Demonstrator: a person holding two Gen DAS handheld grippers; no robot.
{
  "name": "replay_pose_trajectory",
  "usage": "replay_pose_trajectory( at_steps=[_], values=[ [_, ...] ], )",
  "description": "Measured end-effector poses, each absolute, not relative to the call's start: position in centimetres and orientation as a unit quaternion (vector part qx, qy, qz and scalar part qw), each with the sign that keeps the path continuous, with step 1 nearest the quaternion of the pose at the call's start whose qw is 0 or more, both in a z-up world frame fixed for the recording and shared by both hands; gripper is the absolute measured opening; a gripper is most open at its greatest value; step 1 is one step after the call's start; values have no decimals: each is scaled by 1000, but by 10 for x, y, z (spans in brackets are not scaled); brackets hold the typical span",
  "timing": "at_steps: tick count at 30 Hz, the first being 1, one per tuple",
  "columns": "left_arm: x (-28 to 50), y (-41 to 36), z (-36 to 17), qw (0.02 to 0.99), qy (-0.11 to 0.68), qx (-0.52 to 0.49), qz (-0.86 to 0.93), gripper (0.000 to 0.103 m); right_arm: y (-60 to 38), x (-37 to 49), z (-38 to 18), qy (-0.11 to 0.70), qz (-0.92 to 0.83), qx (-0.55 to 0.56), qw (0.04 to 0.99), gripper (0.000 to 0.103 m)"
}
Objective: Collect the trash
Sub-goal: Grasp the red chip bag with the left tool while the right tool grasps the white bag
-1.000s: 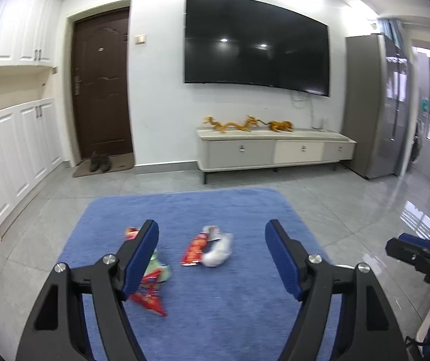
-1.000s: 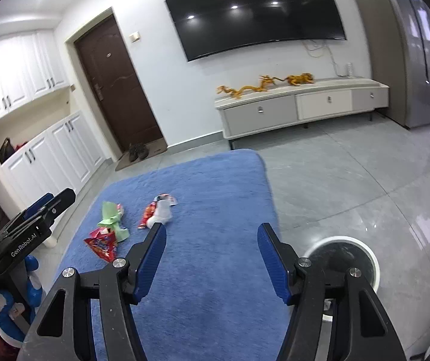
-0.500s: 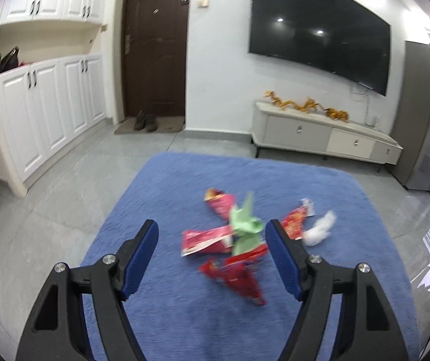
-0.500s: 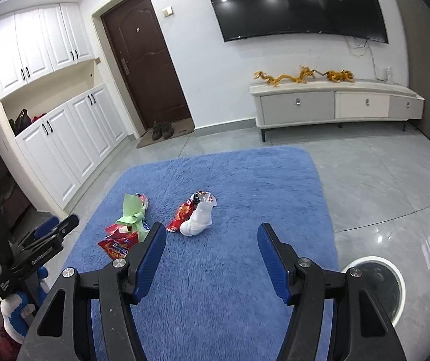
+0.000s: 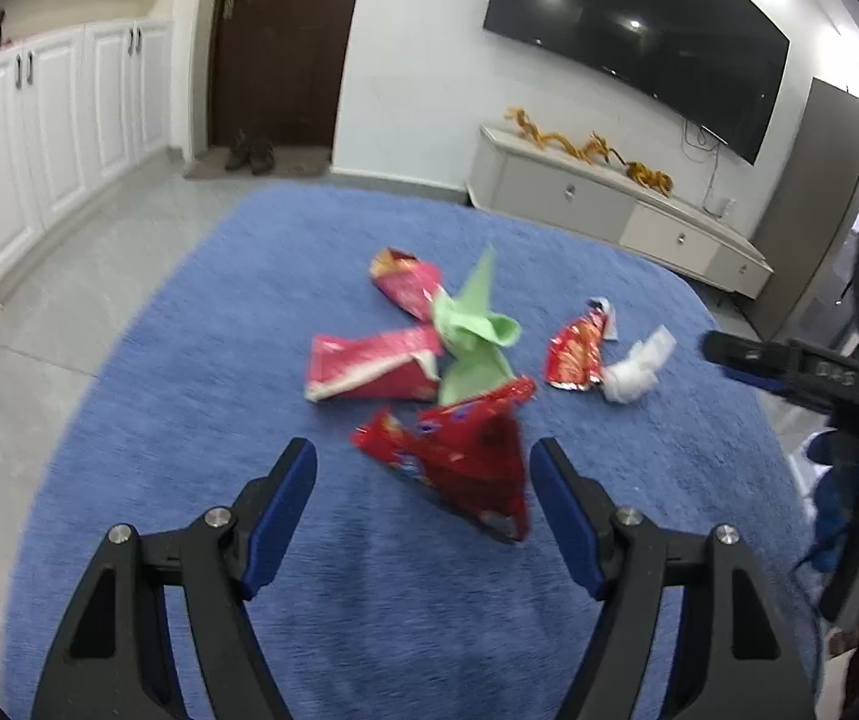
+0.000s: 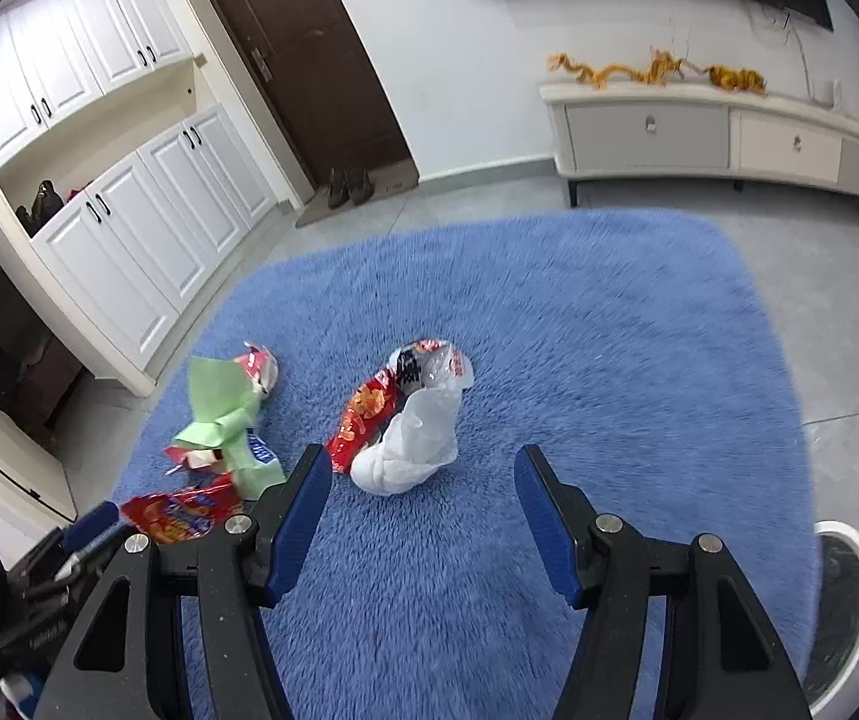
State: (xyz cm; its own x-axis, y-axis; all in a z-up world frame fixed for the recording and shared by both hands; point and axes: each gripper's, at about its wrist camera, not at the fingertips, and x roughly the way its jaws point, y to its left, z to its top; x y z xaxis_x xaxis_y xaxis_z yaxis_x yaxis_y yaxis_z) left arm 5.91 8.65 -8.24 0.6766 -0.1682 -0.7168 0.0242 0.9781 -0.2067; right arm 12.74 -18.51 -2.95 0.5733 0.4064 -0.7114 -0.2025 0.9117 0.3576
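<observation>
Two grippers, left [image 5: 423,495] and right [image 6: 423,504], have been lowered nearer the wrappers [image 5: 465,462] on the rug [image 5: 201,372]; fingers are spread wide, nothing is held, so grasping seems imminent.

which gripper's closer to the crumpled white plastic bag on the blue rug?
Right. The right gripper hangs open just short of the crumpled white plastic bag, which sits between its fingers' line. The left gripper is open over the shiny red foil wrapper, with the bag well off to its right.
</observation>
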Motion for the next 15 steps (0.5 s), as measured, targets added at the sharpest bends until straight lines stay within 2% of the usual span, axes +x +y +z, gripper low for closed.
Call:
replay_pose_trajectory(
  at_steps=[8,10,12,13,15],
  values=[
    [79,81,-97,901,419,-103,-52,71,-172,152,-55,452,176,118,866,61],
    [82,82,-104,895,431,-106,-52,62,-171,157,-60,457,173,118,864,61],
    [85,84,-112,887,444,-116,-58,46,-171,159,-65,463,174,123,861,61],
    [85,85,-116,883,449,-120,-57,43,-170,161,-67,466,174,123,859,61],
    [83,87,-119,882,451,-125,-58,37,-170,161,-70,467,178,125,857,53]
  ],
)
